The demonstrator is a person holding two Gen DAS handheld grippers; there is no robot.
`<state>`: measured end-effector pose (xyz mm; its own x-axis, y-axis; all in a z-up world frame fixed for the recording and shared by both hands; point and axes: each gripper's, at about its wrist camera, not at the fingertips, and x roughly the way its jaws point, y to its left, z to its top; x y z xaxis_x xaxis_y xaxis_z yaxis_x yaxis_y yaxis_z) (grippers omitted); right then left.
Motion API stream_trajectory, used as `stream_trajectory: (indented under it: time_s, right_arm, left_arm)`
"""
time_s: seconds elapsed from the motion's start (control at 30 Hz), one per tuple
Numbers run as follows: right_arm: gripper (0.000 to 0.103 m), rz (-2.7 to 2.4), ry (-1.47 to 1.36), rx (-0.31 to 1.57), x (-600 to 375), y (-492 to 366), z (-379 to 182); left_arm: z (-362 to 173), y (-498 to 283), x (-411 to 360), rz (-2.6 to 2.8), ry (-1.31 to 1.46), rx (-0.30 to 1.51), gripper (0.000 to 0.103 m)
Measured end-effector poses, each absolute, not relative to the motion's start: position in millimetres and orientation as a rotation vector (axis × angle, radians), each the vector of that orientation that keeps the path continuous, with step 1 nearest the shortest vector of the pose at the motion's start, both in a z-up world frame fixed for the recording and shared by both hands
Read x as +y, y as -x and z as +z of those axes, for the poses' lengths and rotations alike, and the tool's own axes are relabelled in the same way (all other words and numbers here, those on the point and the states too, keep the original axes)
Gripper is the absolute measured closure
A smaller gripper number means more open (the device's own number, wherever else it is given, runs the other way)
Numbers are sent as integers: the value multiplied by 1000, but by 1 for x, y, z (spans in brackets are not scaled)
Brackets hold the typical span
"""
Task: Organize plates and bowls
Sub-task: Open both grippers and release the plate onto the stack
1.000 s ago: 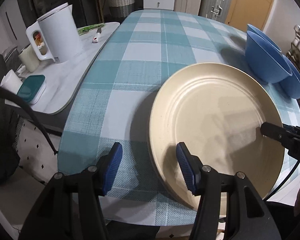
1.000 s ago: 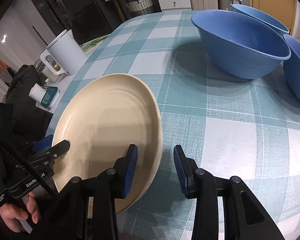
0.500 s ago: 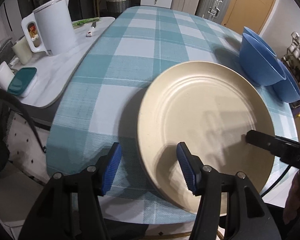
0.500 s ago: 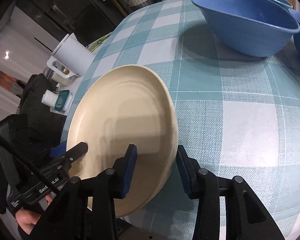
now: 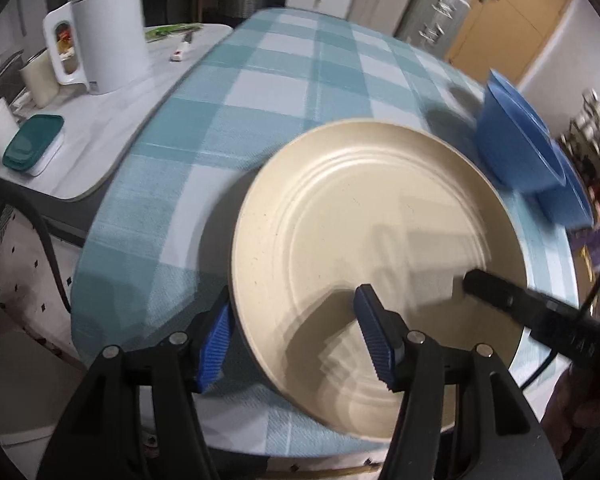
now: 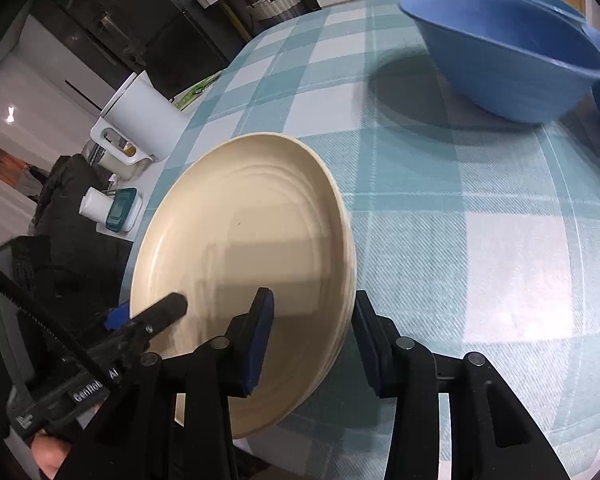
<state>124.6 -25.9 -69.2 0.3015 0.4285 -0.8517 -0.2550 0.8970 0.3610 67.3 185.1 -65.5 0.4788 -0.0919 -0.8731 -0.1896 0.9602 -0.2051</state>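
Since a second ago, the cream plate (image 5: pixel 380 220) has been brought deeper between the jaws of both tongs. Its rim, formerly clear of the outer blue pads, is now met by one pad on each side.

The left tongs (image 5: pixel 296 300) are held about half open and are set astride the near left rim of the plate. The left pad (image 5: pixel 216 344) is seen against the outside of the rim, and the right pad (image 5: pixel 376 336) is seen over the plate's face, where its shadow is cast. Whether the plate is actually pinched cannot be told.

The right tongs (image 6: pixel 313 294) are held somewhat narrower and are set astride the opposite rim. The right finger (image 6: pixel 366 336) is laid against the rim's outer edge, while the left pad (image 6: pixel 260 340) is seen above the face. Here too, pressure on the plate cannot be confirmed.

The plate is thus spanned from both sides, with each tool's tip visible on it from the other's camera. It is tilted, and a dark shadow is thrown on the checked tablecloth (image 6: pixel 500 240) beneath it.

Ahead of the right tongs, and slightly to their right, blue bowls (image 6: pixel 500 52) are seen on the cloth, well apart from the plate. Far ahead and to the left of the left tongs, a white kettle (image 5: pixel 104 40) is seen on a separate pale surface.
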Motion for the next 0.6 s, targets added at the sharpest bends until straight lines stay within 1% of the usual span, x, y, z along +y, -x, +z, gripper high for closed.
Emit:
stream_trajectory:
  time_s: [0.27, 0.53, 0.6]
  right_arm:
    - [63, 476, -164, 1153, 4, -138, -71]
    - [63, 477, -160, 1129, 11, -144, -70]
    - [63, 482, -154, 1084, 6, -140, -63]
  left_arm:
    - [-67, -83, 211, 143, 310, 1026, 41]
    - [-64, -83, 224, 147, 326, 990, 41]
    - [-61, -79, 224, 165, 308, 978, 40]
